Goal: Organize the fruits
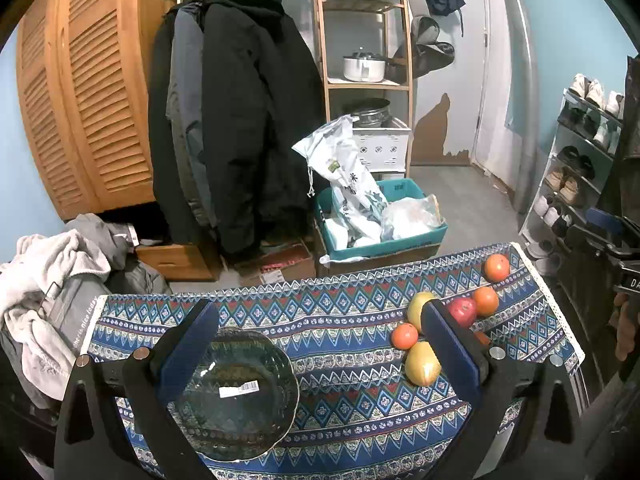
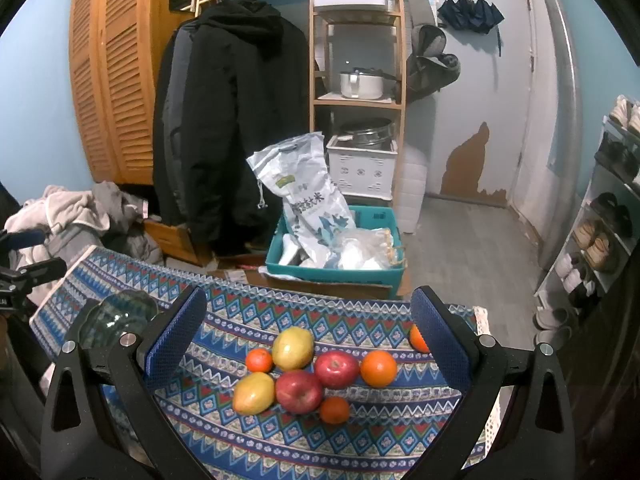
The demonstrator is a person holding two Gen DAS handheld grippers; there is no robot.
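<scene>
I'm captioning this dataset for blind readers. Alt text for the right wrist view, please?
The open right gripper hovers over clustered fruit on a patterned tablecloth: two yellow mangoes, two red apples and four oranges. A glass bowl sits left; coats and shelves stand behind.

Home entryway: coats [image 2: 228, 120], shoe rack [image 2: 600, 232]

Left wrist: looks down along its fingers, bowl [image 1: 236, 396] close below, fruit off right.
Right wrist: tilted down, fruit [image 2: 300, 376] close between fingers, bowl off left.
Shared: patterned tablecloth [image 1: 340, 320], coats, shelves beyond.
</scene>
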